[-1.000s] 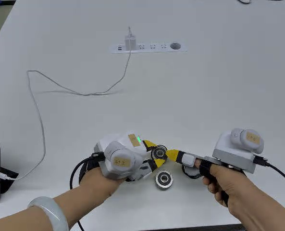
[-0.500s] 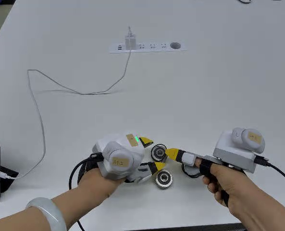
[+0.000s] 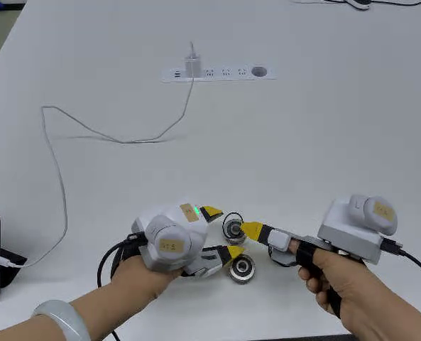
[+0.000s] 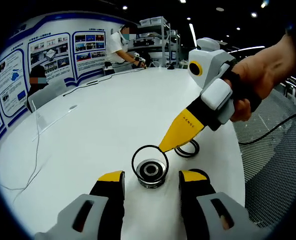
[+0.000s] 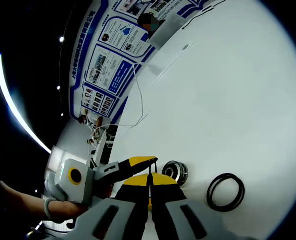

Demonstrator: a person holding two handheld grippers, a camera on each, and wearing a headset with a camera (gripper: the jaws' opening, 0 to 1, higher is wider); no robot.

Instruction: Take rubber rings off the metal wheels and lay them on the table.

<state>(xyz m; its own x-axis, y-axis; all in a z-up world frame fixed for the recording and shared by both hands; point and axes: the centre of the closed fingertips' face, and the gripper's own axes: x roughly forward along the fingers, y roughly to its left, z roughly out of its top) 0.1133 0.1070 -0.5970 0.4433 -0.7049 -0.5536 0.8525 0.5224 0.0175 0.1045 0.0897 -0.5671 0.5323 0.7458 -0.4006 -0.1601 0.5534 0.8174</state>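
Rubber ring [image 4: 150, 146] black; metal wheel [image 4: 150, 171] silver (dark hub); left gripper [image 4: 152, 175], right gripper [image 5: 149, 176] yellow-tipped; table [image 3: 302, 128] white.

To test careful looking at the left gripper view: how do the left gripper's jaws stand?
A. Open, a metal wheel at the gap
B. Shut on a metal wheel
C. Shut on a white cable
A: the left gripper has its jaws apart, with the metal wheel lying free at the gap.

White table [image 3: 324, 142] — wheels [image 3: 241, 268], rings [image 5: 209, 193], power strip [image 3: 217, 72]
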